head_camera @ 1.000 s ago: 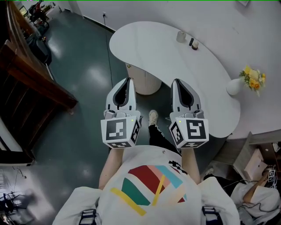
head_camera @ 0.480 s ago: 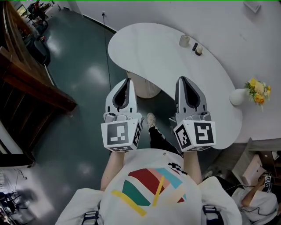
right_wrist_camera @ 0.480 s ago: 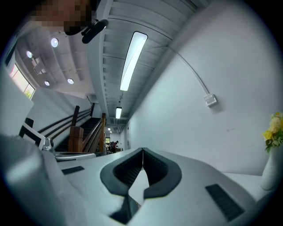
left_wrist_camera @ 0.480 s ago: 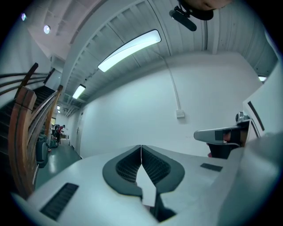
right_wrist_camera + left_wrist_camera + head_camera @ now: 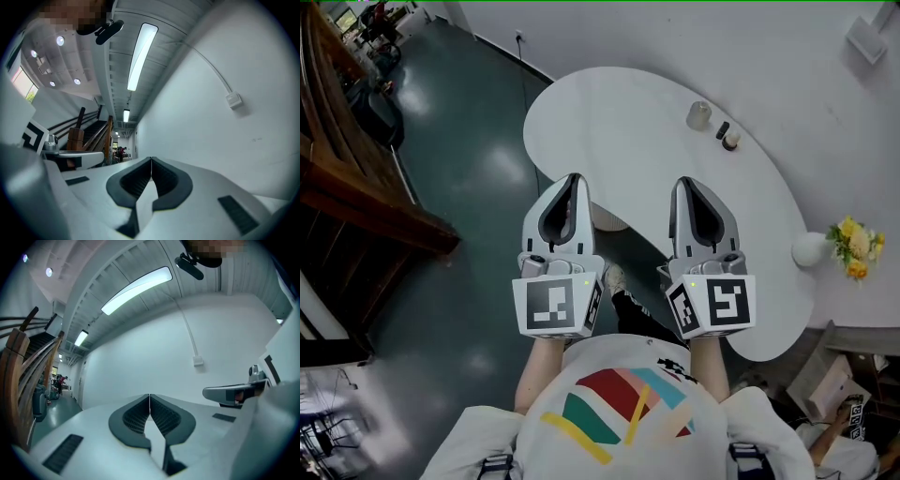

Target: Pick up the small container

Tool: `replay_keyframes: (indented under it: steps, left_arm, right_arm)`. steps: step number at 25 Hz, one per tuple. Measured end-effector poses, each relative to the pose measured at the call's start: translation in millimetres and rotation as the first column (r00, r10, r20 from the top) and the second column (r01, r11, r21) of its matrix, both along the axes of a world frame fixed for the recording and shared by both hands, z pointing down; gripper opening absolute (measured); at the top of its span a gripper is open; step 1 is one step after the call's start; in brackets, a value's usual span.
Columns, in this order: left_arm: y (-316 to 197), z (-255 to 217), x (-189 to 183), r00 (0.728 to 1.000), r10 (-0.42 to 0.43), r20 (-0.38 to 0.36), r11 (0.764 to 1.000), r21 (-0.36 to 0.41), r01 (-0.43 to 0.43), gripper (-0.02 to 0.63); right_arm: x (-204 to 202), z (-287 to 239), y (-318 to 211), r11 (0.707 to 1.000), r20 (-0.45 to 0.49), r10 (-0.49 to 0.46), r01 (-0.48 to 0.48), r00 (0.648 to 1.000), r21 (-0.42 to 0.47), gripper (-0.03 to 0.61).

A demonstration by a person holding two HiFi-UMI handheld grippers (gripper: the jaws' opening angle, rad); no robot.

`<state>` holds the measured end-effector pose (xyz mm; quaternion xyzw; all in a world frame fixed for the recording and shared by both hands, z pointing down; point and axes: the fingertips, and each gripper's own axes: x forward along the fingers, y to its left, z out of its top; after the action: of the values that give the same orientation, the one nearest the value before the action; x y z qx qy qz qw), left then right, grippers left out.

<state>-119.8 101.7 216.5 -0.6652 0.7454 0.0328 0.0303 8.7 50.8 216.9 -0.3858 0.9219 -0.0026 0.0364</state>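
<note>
Small container point(image 5: 699, 115), a pale squat pot, stood upright toward the far edge of the curved white table point(image 5: 619, 122), near a smaller dark object point(image 5: 722, 129). It lay ahead and slightly to the right of the right gripper point(image 5: 682, 182), well apart from it, and even farther from the left gripper point(image 5: 574, 177). Both grippers had their jaws pressed together on nothing. The right one therefore looked the likelier to make the reach, once opened.

We find the small container point(image 5: 699, 115) on the table point(image 5: 619, 122) at the upper right of the frame, two smaller items point(image 5: 731, 141) just right of it, a vase point(image 5: 810, 249) at the table's right end, and the left gripper point(image 5: 574, 178) and right gripper point(image 5: 682, 181) side by side at centre.
</note>
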Motion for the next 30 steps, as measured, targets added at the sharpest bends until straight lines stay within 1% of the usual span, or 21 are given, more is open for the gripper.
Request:
replay_keyframes:
  steps: [4,6,8,10,13,16,19,21,26,30]
  left_arm:
    - [-43,-7,-7,1.0,0.001,-0.006,1.0,-0.009,-0.001,0.018]
    - [-66,-9,-12,1.0,-0.016,-0.014,1.0,-0.022,0.016,0.018]
    - [-90,-12,-18,0.999,-0.034,-0.022,0.999,-0.026,0.033,0.018]
    - [-110,-16,-21,0.999,-0.037,-0.027,0.999,-0.017,0.037,0.018]
    - [-141,-24,-24,0.999,-0.03,-0.017,1.0,0.002,0.03,0.018]
    - [-171,-27,-30,0.999,-0.033,-0.018,0.999,0.004,0.033,0.018]
    - [-192,-24,-37,0.999,-0.038,-0.017,0.999,-0.014,0.038,0.017]
    - [-202,-28,-44,0.999,-0.042,-0.01,0.999,-0.008,0.042,0.018]
    - [-206,-29,-53,0.998,-0.061,-0.005,0.998,-0.018,0.061,0.018]
    - [-213,-30,-57,0.999,-0.046,-0.022,0.999,-0.007,0.046,0.018]
  right_arm:
    - [-5,2,-44,1.0,-0.025,0.011,-0.011,1.0,-0.006,0.012]
    - [-9,1,-65,0.999,-0.079,0.03,-0.028,0.996,0.029,0.012]
    - [-16,-5,-84,0.995,-0.131,0.05,-0.038,0.99,0.089,0.012]
    - [-22,-15,-101,0.99,-0.134,0.057,-0.04,0.989,0.132,0.012]
    - [-27,-23,-130,0.988,-0.121,0.064,-0.046,0.991,0.148,0.012]
    - [-35,-22,-159,0.991,-0.111,0.058,-0.044,0.992,0.123,0.012]
    - [-42,-15,-177,0.996,-0.117,0.022,-0.012,0.993,0.085,0.012]
    - [-51,-10,-187,0.998,-0.129,-0.006,0.014,0.992,0.06,0.012]
    - [-67,-5,-192,0.998,-0.136,-0.054,0.058,0.989,0.022,0.012]
    - [-74,-6,-197,0.999,-0.134,-0.045,0.049,0.99,0.022,0.012]
